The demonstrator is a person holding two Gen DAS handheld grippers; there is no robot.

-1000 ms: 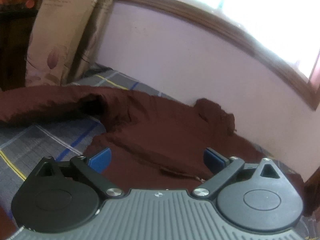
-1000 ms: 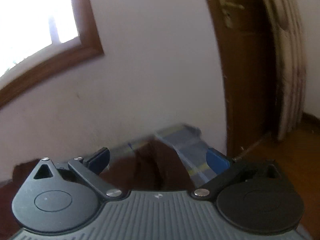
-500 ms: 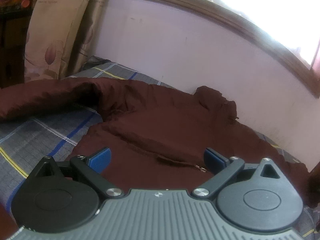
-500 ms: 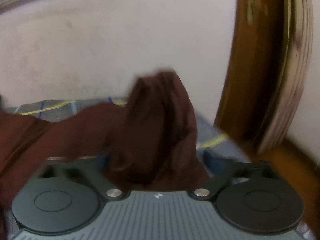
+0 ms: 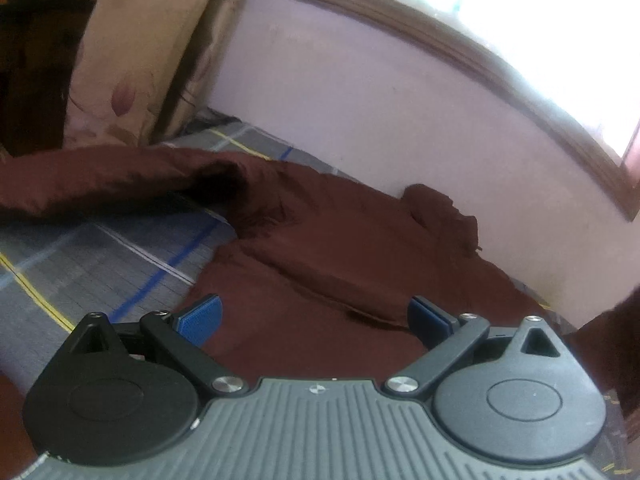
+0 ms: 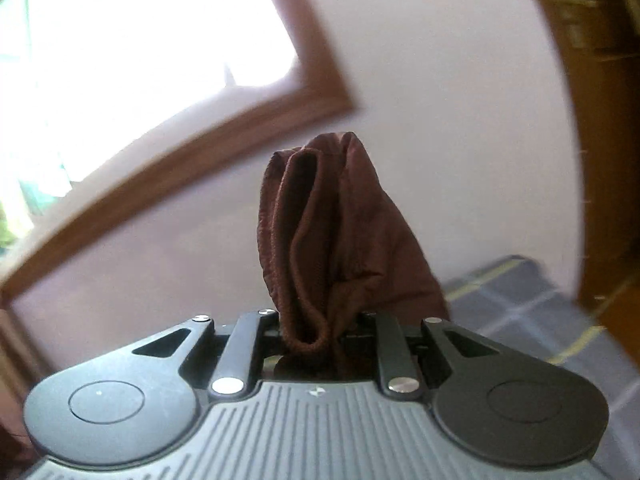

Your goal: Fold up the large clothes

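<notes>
Jacket [image 5: 328,264] on bed — left tongs [image 5: 316,320] released, right tongs [image 6: 320,328] grasping its cuff.

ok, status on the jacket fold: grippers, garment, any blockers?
Right gripper shut on a bunched cuff end, lifted. Left gripper open above the brown jacket, spread on the plaid bed. Nothing blocking.
</notes>
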